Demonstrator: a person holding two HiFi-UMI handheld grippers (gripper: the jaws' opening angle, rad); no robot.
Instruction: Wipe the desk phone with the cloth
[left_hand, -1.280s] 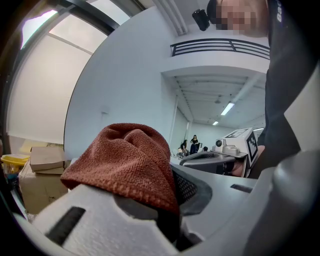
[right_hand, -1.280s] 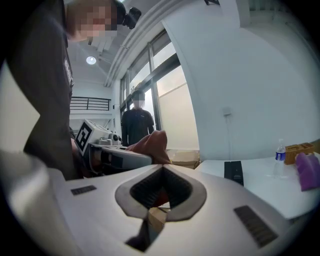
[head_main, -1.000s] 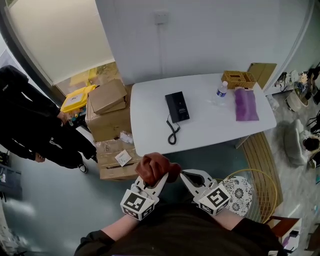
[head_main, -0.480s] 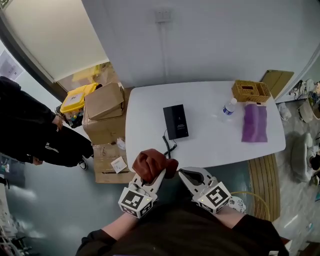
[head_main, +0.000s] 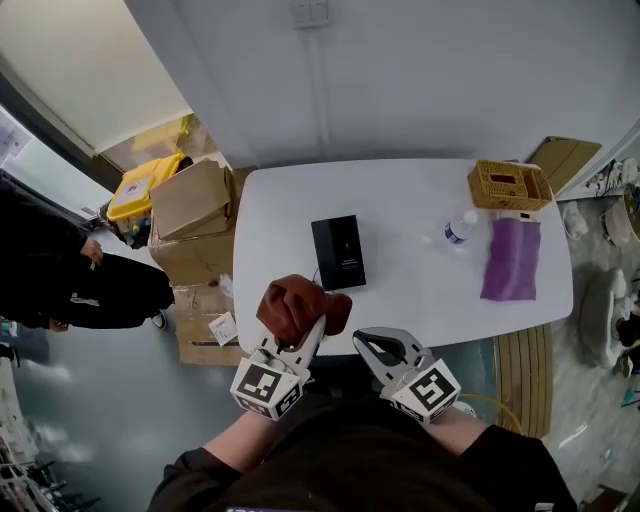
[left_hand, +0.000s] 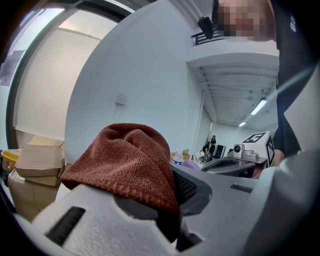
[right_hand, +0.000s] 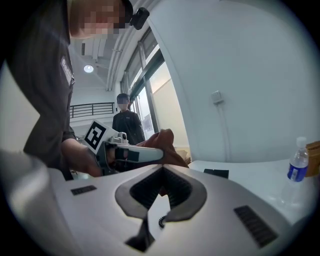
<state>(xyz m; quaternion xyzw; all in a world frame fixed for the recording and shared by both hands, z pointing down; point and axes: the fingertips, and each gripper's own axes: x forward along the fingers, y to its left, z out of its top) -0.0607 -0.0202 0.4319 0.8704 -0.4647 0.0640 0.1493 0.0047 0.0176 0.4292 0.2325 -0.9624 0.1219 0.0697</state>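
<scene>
The black desk phone (head_main: 338, 252) lies flat near the middle of the white table (head_main: 420, 290); it shows as a small dark slab (right_hand: 216, 173) in the right gripper view. My left gripper (head_main: 299, 336) is shut on a bunched reddish-brown cloth (head_main: 300, 308), held in the air over the table's front edge, short of the phone. That cloth (left_hand: 125, 155) fills the left gripper view, hiding the phone there. My right gripper (head_main: 378, 346) hovers beside it, shut with nothing in it. Part of the phone's coiled cord (right_hand: 161, 220) shows through the jaws' gap.
A water bottle (head_main: 458, 229), a purple cloth (head_main: 512, 260) and a wicker basket (head_main: 508, 185) sit at the table's right end. Cardboard boxes (head_main: 190, 205) and a yellow bin (head_main: 135, 195) stand left of the table. A person in black (head_main: 70, 280) stands further left.
The table and phone have come closer under both grippers; the cloth now overlaps the table's front edge. Both grippers keep the same hold and spacing.
</scene>
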